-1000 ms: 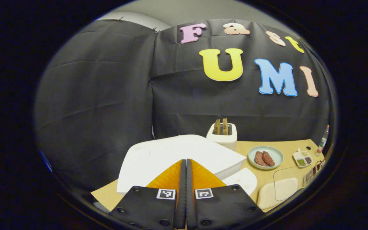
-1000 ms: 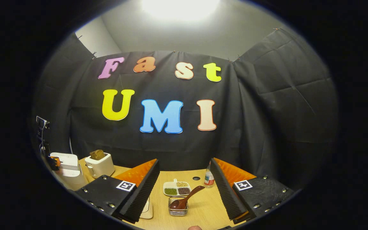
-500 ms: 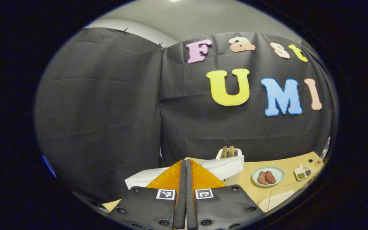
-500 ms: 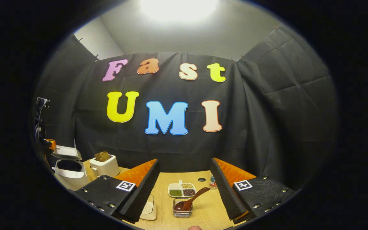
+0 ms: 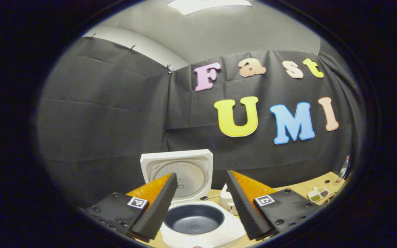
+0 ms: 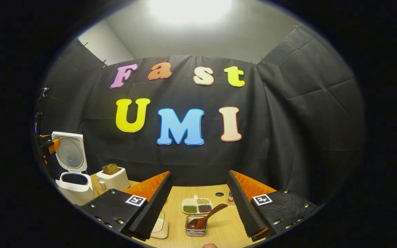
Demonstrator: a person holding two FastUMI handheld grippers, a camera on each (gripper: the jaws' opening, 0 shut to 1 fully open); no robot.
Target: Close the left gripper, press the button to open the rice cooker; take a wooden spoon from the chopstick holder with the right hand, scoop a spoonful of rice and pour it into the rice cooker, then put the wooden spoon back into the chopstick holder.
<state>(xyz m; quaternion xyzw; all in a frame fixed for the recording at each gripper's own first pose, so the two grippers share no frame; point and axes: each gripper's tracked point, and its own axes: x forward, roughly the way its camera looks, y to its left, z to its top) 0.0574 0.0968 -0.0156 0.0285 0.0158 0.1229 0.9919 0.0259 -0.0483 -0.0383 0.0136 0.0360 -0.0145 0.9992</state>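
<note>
black screwed mounts, square markers, ridged fingers [image 6: 152, 203]

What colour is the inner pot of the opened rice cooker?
Dark blue-grey inner pot inside the white rice cooker; the left gripper view shows it best.

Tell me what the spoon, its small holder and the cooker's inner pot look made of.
Spoon: dark brown, smooth, likely varnished wood. Holder: see-through with glints, probably glass or clear plastic. Inner pot: dark matte bowl, likely coated metal.
</note>
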